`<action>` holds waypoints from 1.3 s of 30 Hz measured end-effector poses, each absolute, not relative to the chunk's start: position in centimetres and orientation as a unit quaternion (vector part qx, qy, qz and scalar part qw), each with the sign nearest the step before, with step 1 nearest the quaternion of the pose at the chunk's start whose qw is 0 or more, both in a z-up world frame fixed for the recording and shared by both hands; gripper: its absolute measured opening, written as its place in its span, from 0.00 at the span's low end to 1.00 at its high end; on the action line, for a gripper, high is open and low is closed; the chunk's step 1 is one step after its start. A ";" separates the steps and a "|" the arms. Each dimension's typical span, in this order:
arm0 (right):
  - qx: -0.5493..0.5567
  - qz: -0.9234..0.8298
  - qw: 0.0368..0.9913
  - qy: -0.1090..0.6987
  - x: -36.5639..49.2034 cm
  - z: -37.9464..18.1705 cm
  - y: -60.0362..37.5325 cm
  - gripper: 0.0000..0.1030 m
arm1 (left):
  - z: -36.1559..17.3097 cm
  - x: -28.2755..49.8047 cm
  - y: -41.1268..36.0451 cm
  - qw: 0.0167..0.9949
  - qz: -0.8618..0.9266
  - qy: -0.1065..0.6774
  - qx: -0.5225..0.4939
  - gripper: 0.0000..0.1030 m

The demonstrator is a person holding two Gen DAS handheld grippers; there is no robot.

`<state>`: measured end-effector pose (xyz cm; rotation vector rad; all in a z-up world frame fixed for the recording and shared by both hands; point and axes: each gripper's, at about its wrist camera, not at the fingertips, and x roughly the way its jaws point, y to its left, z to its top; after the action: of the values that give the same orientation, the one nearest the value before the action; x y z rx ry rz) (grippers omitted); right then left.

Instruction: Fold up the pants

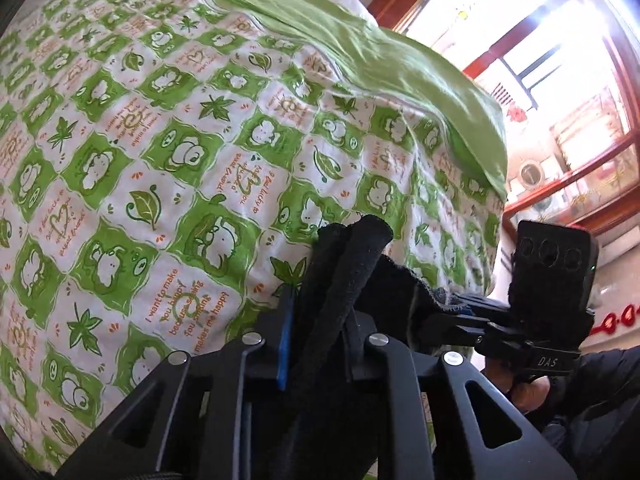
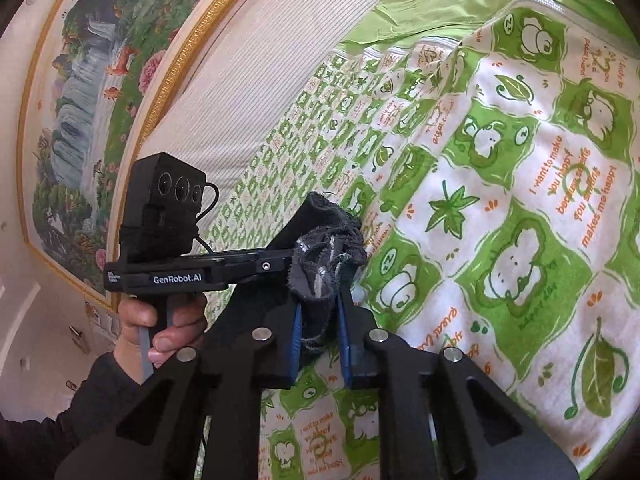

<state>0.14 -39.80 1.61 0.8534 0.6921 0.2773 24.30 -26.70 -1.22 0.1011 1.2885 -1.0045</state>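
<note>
Black pants are pinched in my left gripper, whose jaws are shut on a thick fold of the cloth, held above the bed. The same pants stretch right to my right gripper, seen from the side. In the right wrist view my right gripper is shut on a bunched dark edge of the pants with pale stitching. My left gripper shows there from the side, holding the same cloth close by. The rest of the pants is hidden below.
A green and white patterned quilt covers the bed, with a plain green sheet along its far edge. A window with red frames lies to the right. A framed painting hangs on the wall.
</note>
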 end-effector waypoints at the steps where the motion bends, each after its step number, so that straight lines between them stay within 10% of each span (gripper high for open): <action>1: 0.408 0.136 0.843 0.325 0.1 1.7 -39.8 0.16 | -1.0 24.4 -26.3 0.683 -0.450 0.574 0.033 0.15; 21: 0.360 0.320 0.835 0.266 1.8 9.7 -30.7 0.16 | 7.2 19.2 -11.7 0.759 -0.459 0.445 -0.125 0.14; 39: 0.341 0.408 0.769 0.354 6.5 4.9 -19.2 0.16 | 0.0 15.5 2.0 0.782 -0.351 0.443 -0.264 0.12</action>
<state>6.48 -19.24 4.93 0.7402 0.7675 0.8852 15.49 2.00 -0.04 -0.5705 0.9556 -0.7576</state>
